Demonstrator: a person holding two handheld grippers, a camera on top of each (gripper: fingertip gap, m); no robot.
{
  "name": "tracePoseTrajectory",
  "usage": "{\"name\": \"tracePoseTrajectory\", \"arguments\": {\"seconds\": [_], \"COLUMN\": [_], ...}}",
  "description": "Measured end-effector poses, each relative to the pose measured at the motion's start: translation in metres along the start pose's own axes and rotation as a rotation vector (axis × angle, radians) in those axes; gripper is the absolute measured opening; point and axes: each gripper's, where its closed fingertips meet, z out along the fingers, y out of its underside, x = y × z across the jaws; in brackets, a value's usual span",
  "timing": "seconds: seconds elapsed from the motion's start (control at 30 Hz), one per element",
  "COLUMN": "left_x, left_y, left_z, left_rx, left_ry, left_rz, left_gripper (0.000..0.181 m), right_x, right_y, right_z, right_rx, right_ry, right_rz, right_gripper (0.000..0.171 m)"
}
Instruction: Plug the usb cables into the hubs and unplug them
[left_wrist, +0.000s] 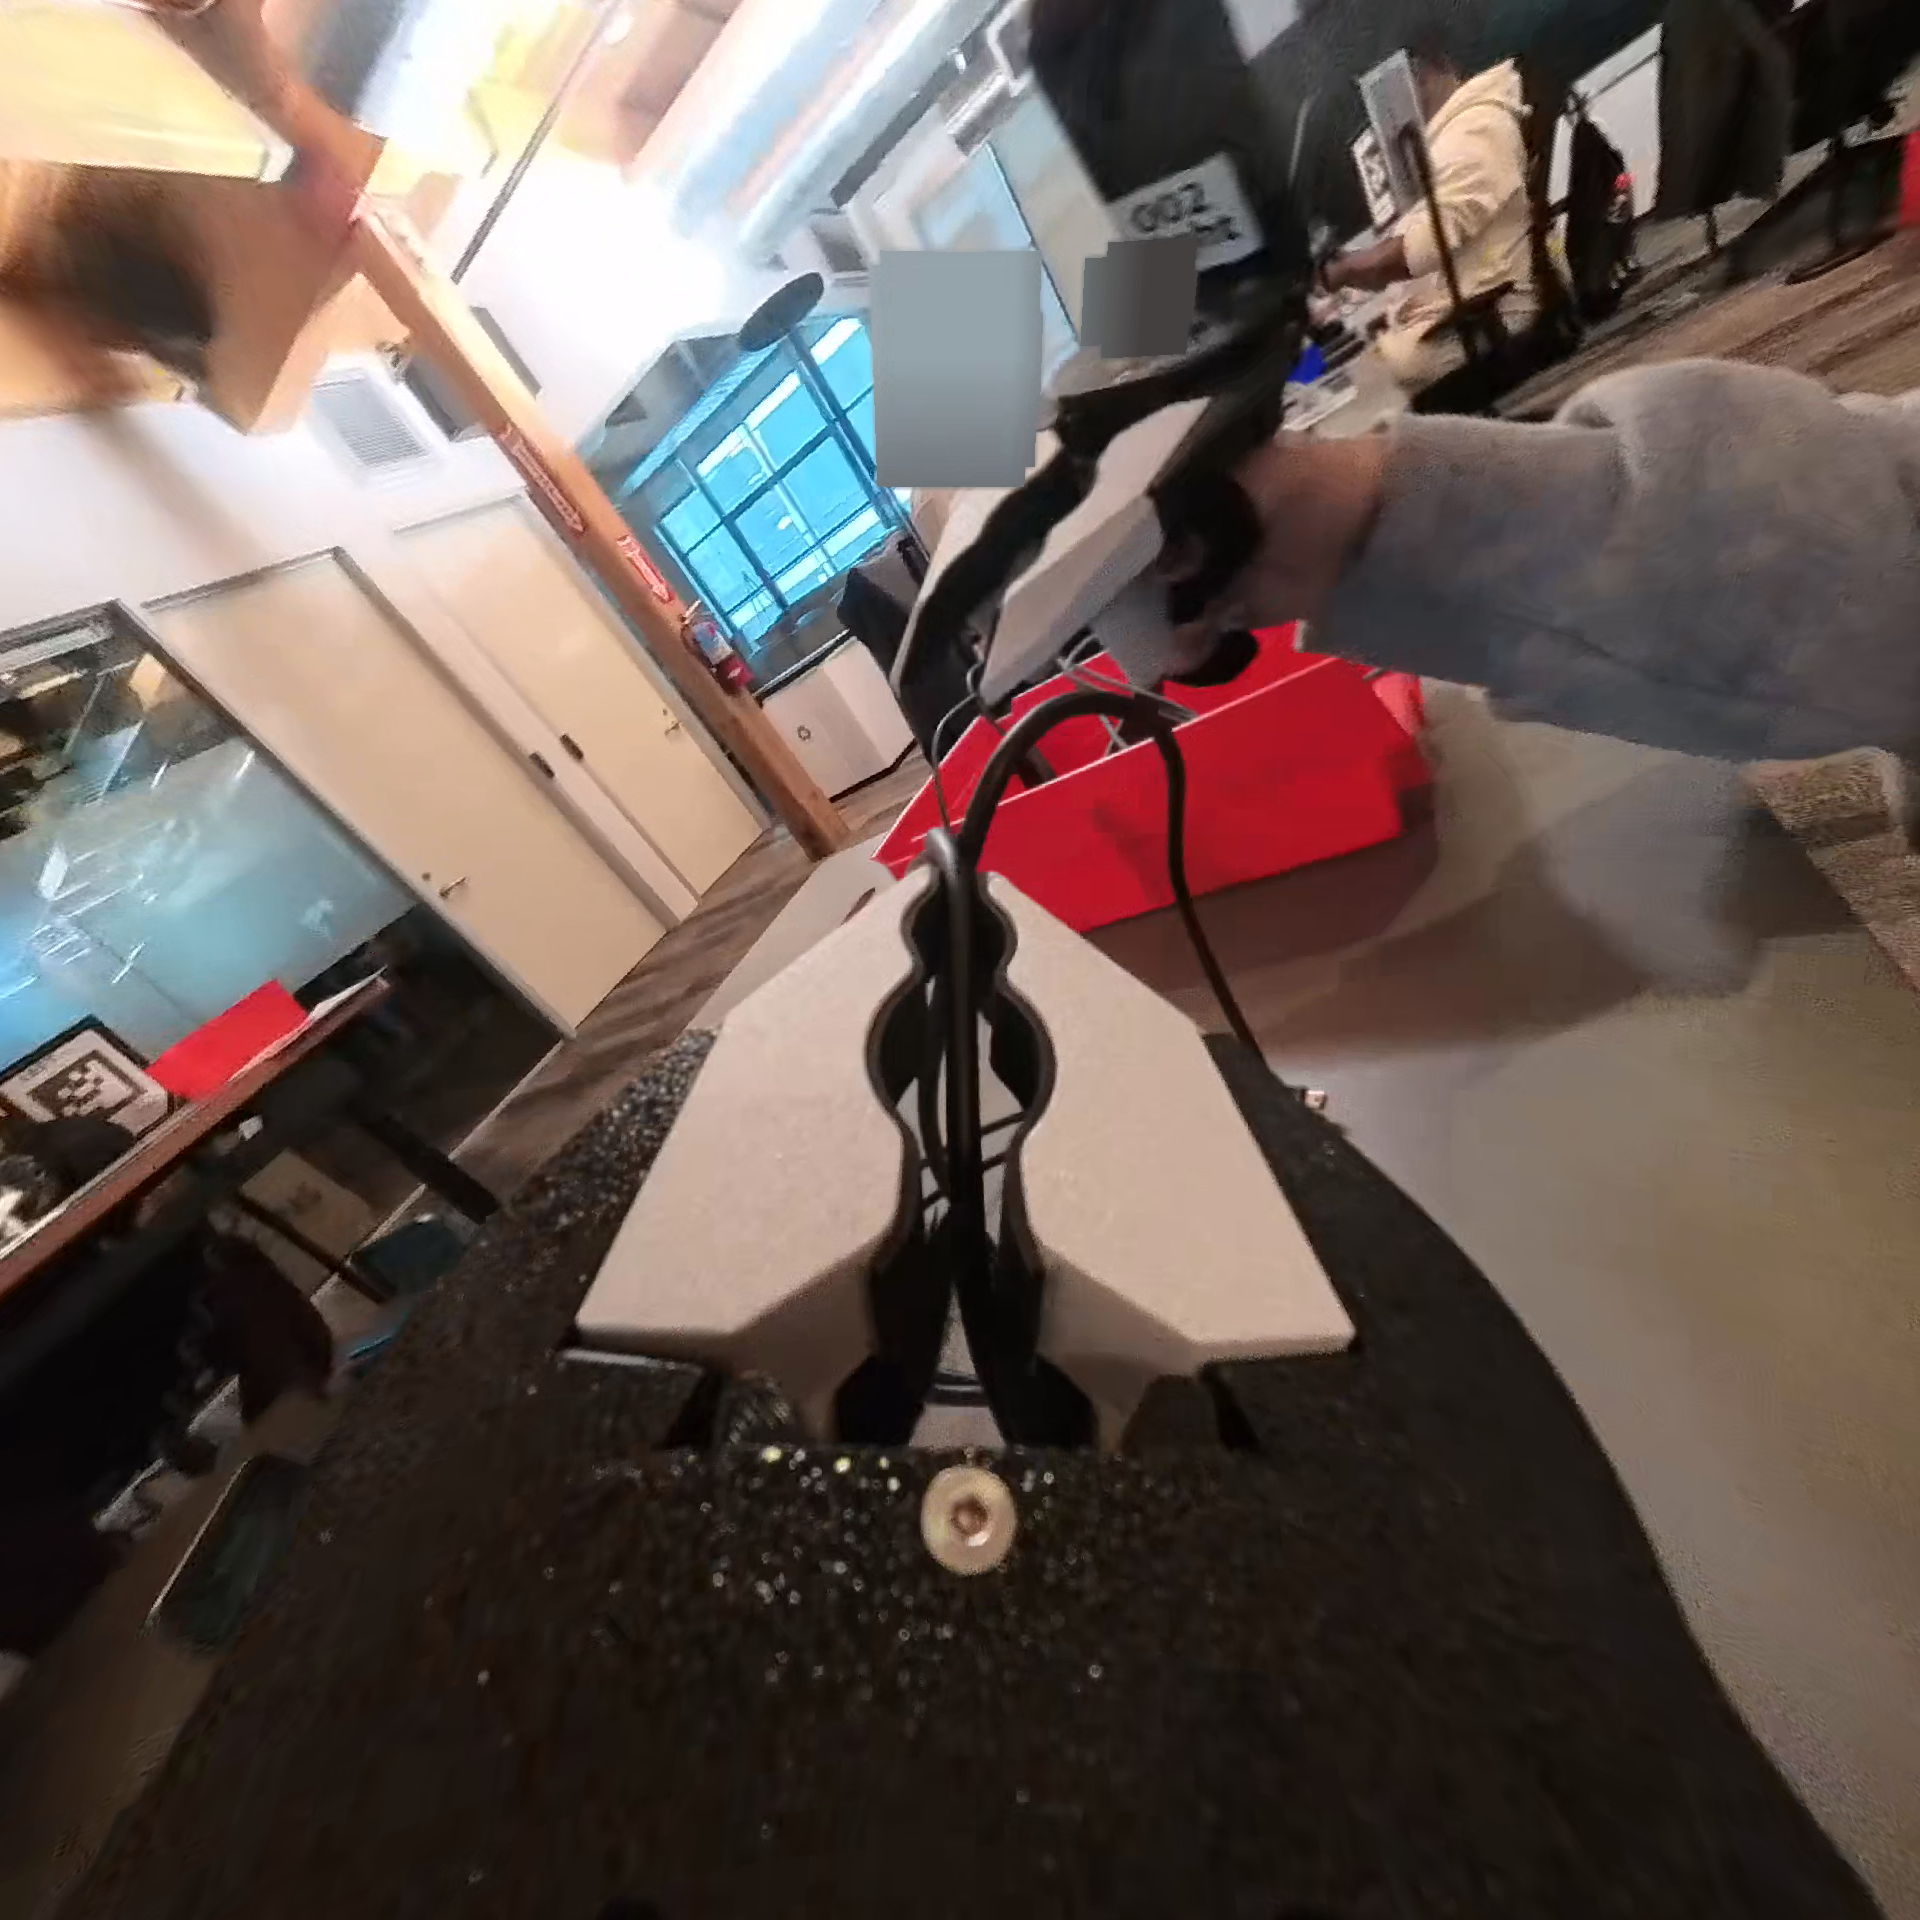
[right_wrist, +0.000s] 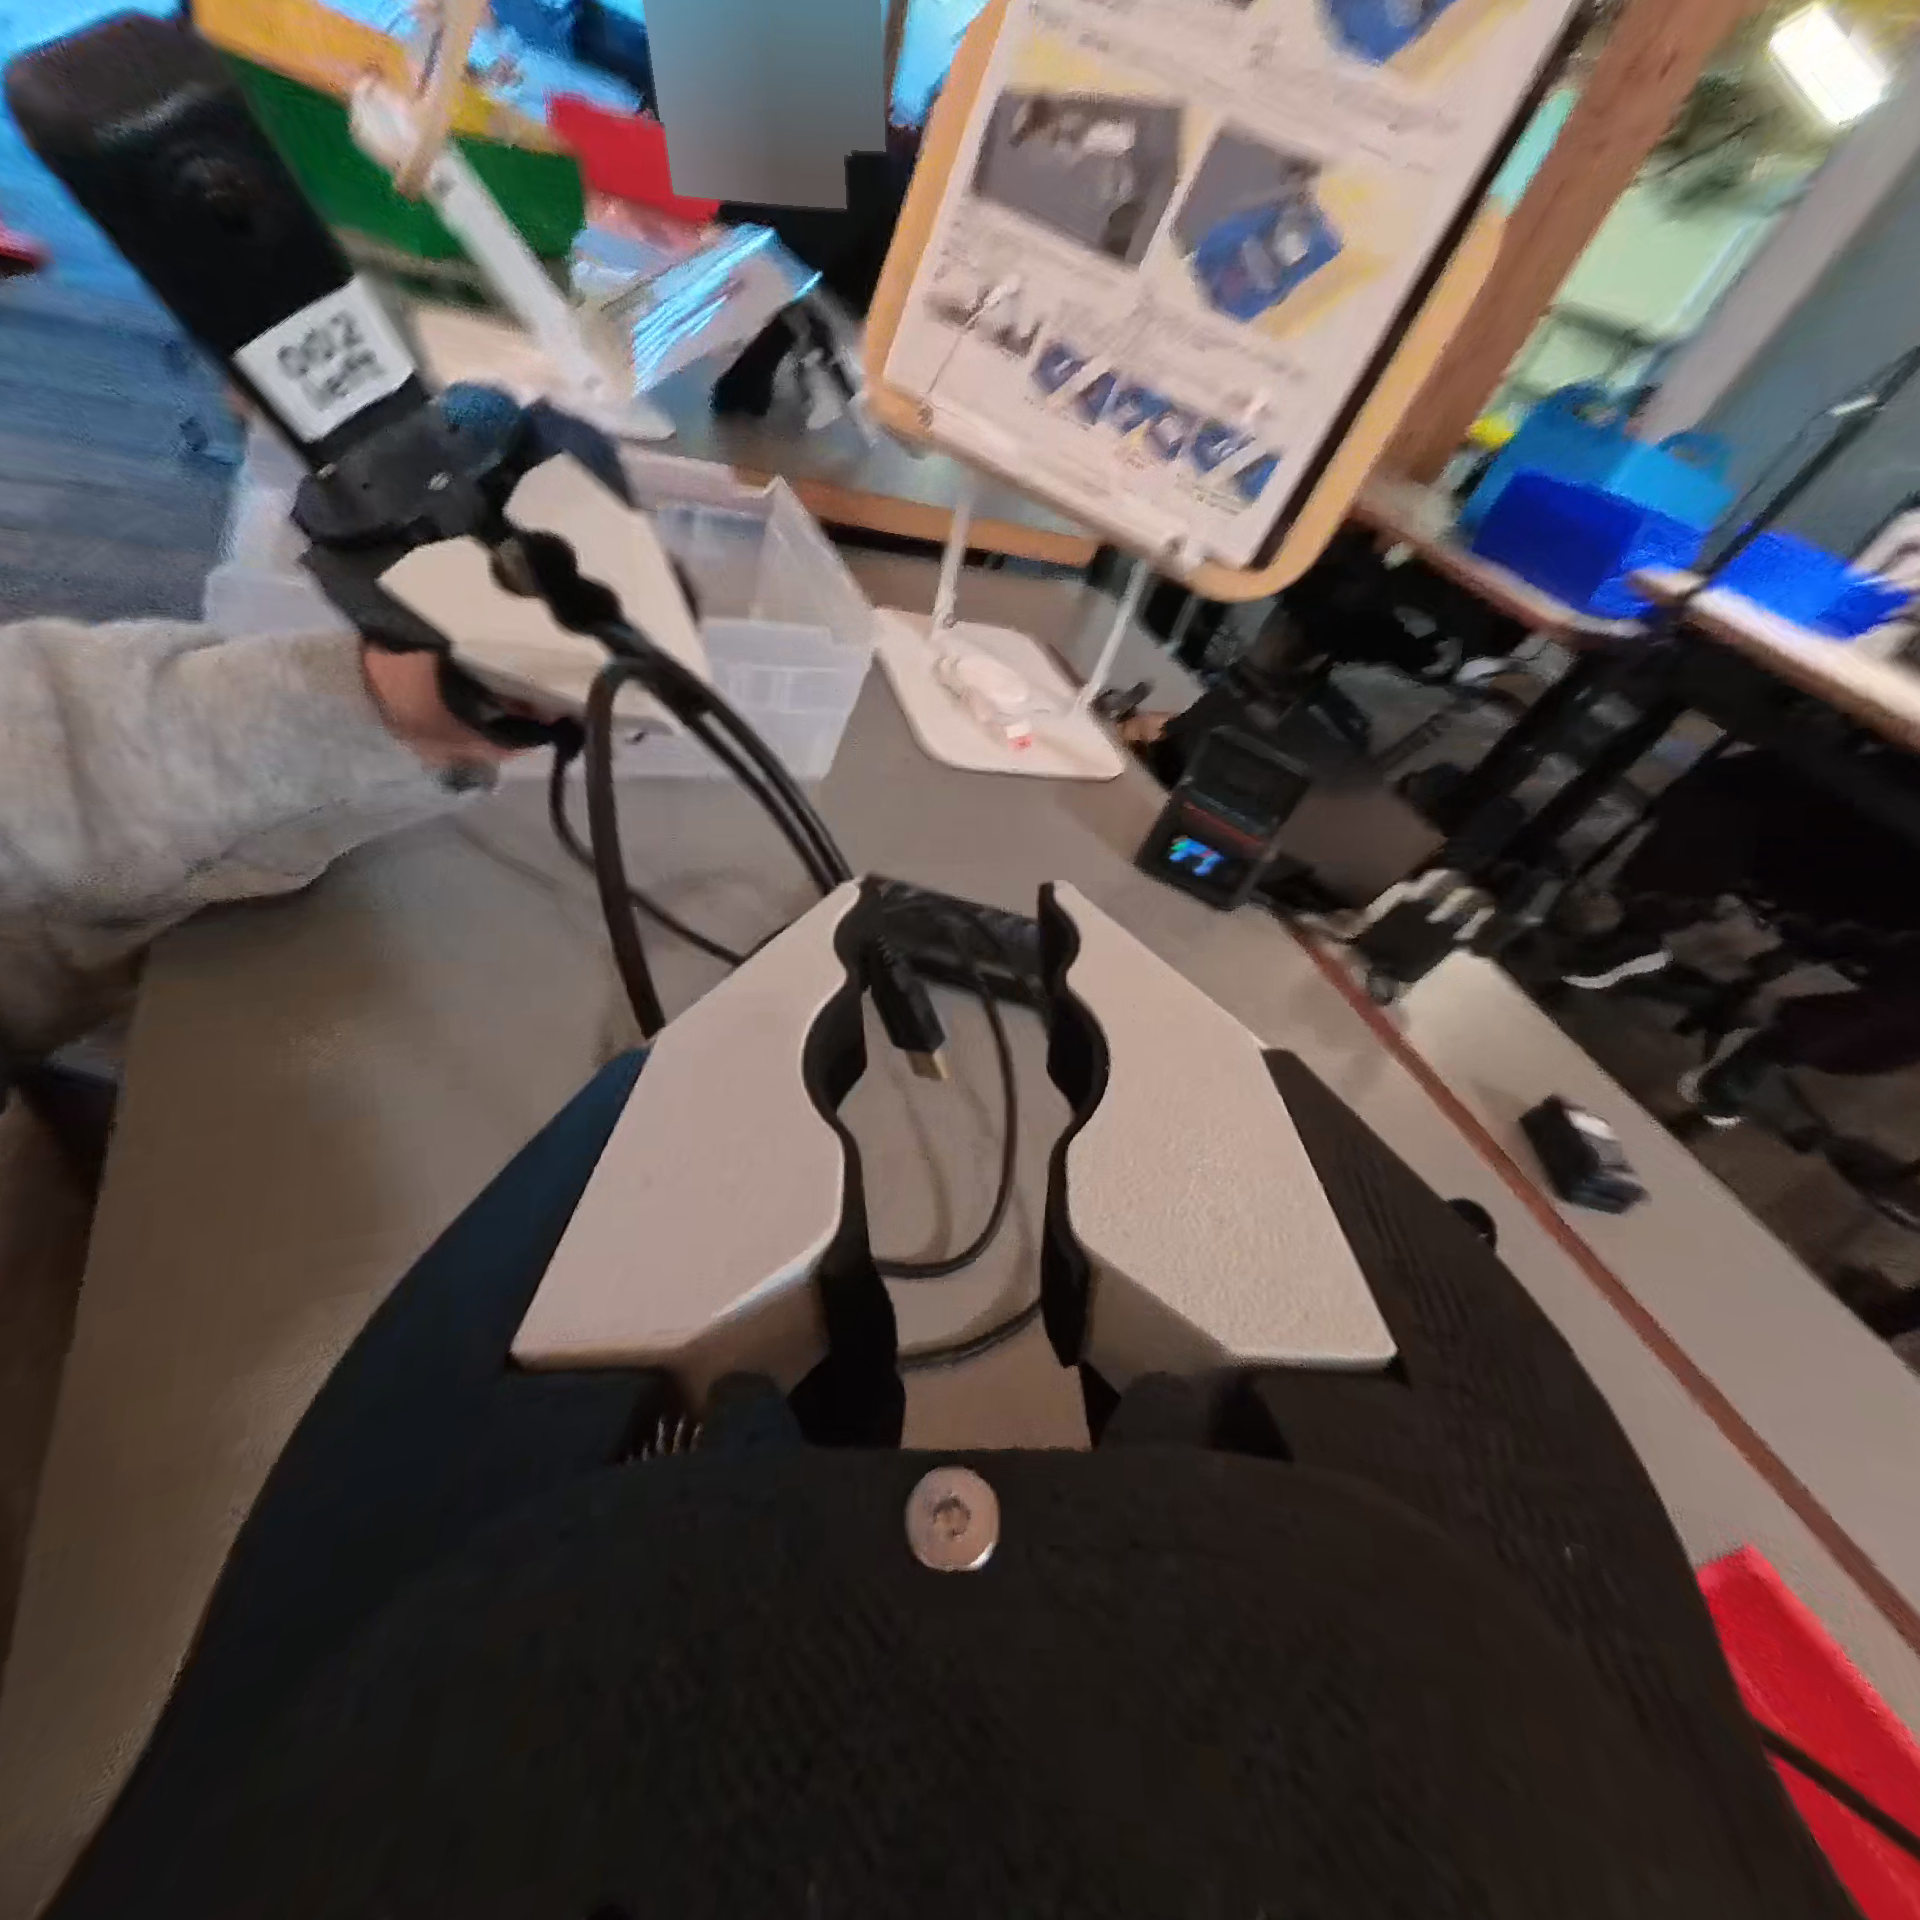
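Note:
My left gripper (left_wrist: 956, 883) is shut on black USB cables (left_wrist: 961, 1039) that run between its fingers and loop toward the right. It also shows in the right wrist view (right_wrist: 629, 644), raised at the upper left with the cables (right_wrist: 727, 769) hanging from it. My right gripper (right_wrist: 951, 899) is open and empty, low over the grey table (right_wrist: 312, 1143). Between its fingers I see a black USB plug (right_wrist: 909, 1013) with a bare metal tip, and a black hub (right_wrist: 987, 935) just beyond it. A thin cable (right_wrist: 987, 1195) loops on the table below. The right gripper's fingers (left_wrist: 1081, 540) show in the left wrist view.
A red bin (left_wrist: 1195, 800) stands behind the cables. A clear plastic box (right_wrist: 769, 623), a white stand with a picture board (right_wrist: 1174, 260), a small black device with a screen (right_wrist: 1226, 810) and a small black block (right_wrist: 1579, 1153) sit near the table's right edge (right_wrist: 1558, 1257). Some 9 cm of space lies between my two pairs of fingers.

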Motion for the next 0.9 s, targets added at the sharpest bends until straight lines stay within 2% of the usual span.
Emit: {"name": "tracePoseTrajectory", "arguments": {"seconds": [0.13,0.27,0.33,0.4,0.47,0.57,0.63,0.7,0.8,0.9], "left_x": [0.009,0.024,0.029,0.03,0.027,0.013,-0.003,-0.02,-0.039,-0.027], "left_y": [-0.003,-0.012,-0.014,-0.012,-0.004,0.003,-0.004,-0.014,-0.024,-0.017], "left_z": [0.003,0.002,0.002,0.003,0.003,-0.002,-0.009,-0.014,-0.01,0.011], "left_rx": [0.013,0.041,0.048,0.028,-0.025,-0.084,-0.045,0.018,0.063,-0.043], "left_ry": [0.046,0.134,0.163,0.165,0.142,0.081,0.01,-0.065,-0.148,-0.088], "left_rz": [-0.002,0.023,0.024,0.023,-0.008,-0.096,-0.181,-0.246,-0.294,-0.272], "left_gripper": [0.001,0.001,0.001,0.001,0.002,0.026,0.042,0.049,0.051,0.055], "right_x": [-0.026,-0.036,-0.043,-0.05,-0.037,0.012,0.043,0.064,0.068,0.058], "right_y": [0.022,0.046,0.054,0.059,0.059,0.049,0.036,0.017,-0.009,-0.025], "right_z": [0.017,0.033,0.037,0.037,0.039,0.034,0.022,0.009,-0.001,-0.003], "right_rx": [-0.158,-0.254,-0.301,-0.347,-0.385,-0.416,-0.423,-0.41,-0.357,-0.304], "right_ry": [-0.267,-0.352,-0.392,-0.427,-0.342,-0.037,0.159,0.329,0.434,0.443], "right_rz": [0.048,-0.042,-0.077,-0.12,-0.17,-0.265,-0.385,-0.528,-0.717,-0.77], "right_gripper": [0.047,0.048,0.04,0.007,0.007,0.006,0.006,0.005,0.005,0.005]}}
